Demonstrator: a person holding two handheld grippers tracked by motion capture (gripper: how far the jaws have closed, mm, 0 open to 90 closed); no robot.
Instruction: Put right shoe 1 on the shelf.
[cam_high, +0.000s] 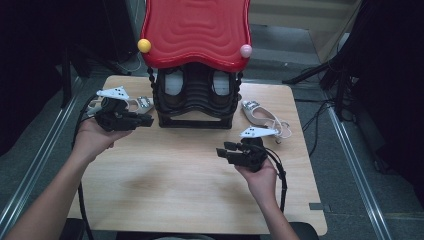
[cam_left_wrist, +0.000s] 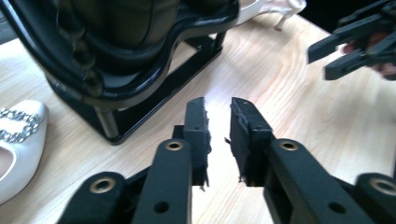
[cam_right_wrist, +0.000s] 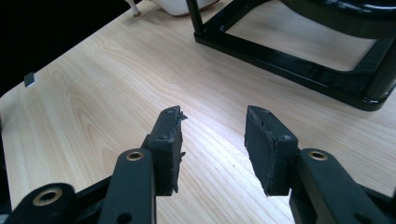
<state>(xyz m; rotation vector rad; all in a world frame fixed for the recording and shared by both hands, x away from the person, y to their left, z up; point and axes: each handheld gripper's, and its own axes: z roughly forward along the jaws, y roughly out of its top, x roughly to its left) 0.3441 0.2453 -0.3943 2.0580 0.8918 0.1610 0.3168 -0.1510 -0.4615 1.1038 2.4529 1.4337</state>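
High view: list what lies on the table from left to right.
Left gripper → left white shoe → black rack with the red top → right gripper → right white shoe.

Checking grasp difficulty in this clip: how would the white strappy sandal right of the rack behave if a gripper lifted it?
The white sandal would probably feel light, being mostly open. Its thin looping straps look floppy and would likely dangle or snag. The sole appears stiffer, so gripping there seems safer than gripping a strap.
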